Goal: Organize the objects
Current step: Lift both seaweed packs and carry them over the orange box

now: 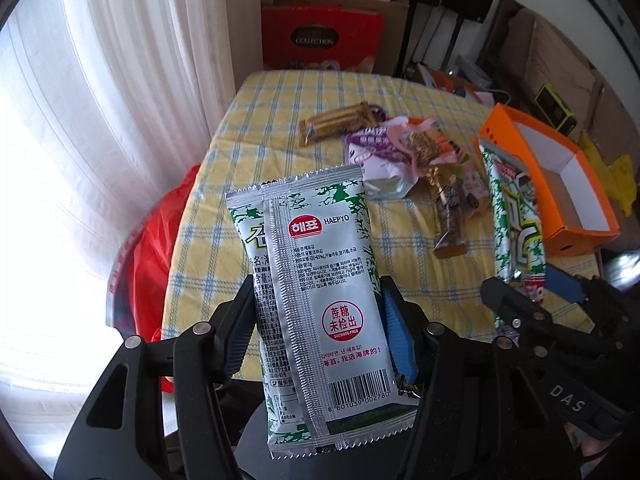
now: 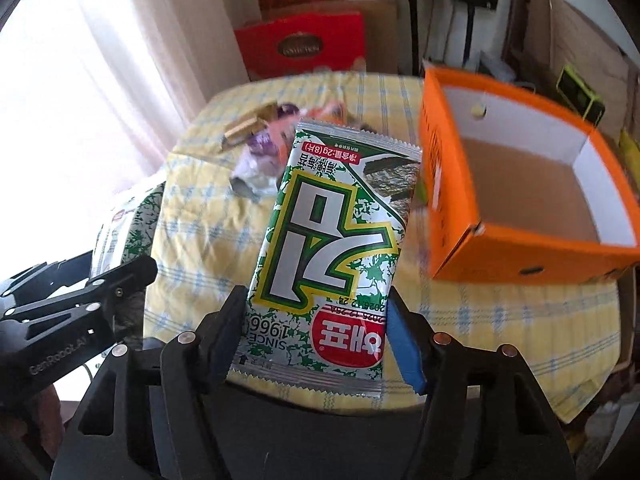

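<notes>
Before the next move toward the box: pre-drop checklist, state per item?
1. Left gripper clamped on its silver-and-green seaweed packet: ok.
2. Right gripper clamped on the second silver-and-green seaweed packet: ok.
3. Open orange cardboard box has free floor: ok.
4. Box upright on the yellow checked tablecloth: ok.
5. Grippers apart from each other: ok.
6. Grip firmness: cannot tell.

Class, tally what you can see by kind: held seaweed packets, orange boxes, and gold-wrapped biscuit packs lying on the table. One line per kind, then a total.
Seaweed packets held in grippers: 2, the left packet in the left gripper and the right packet in the right gripper
Orange box: 1
Gold biscuit pack: 1
Total: 4
</notes>
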Action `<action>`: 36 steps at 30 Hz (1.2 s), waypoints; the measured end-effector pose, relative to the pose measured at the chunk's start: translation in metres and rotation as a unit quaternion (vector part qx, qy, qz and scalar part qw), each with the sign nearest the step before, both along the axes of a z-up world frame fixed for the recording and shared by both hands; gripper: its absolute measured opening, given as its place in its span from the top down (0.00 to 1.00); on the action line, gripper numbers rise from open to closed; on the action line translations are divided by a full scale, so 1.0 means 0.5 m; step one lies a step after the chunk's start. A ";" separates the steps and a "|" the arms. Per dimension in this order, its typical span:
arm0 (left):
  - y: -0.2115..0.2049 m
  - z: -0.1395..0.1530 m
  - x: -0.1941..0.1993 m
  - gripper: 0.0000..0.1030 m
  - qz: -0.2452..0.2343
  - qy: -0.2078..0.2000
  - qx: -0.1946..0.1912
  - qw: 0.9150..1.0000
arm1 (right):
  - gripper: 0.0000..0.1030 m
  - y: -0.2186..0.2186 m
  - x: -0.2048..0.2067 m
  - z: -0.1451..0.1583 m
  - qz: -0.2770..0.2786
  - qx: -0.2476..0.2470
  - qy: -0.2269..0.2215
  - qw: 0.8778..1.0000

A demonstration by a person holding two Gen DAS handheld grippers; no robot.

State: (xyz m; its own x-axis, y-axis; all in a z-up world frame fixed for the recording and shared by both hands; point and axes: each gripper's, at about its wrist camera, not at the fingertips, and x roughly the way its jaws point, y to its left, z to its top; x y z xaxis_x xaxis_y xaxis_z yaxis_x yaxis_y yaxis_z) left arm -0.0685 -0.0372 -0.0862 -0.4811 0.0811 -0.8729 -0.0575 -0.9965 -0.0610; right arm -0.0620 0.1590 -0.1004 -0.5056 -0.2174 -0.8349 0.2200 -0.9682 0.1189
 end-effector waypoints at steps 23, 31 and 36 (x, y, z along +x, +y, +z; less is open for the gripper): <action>0.142 0.121 -0.029 0.46 -0.058 0.053 0.012 0.997 | 0.34 0.132 0.017 0.143 -0.039 0.013 0.071 0.997; 0.241 0.144 -0.054 0.46 -0.091 0.062 0.006 0.994 | 0.34 0.206 0.011 0.166 -0.067 0.016 0.077 0.995; 0.297 0.153 -0.067 0.46 -0.108 0.064 0.004 0.992 | 0.34 0.248 0.007 0.177 -0.079 0.021 0.080 0.993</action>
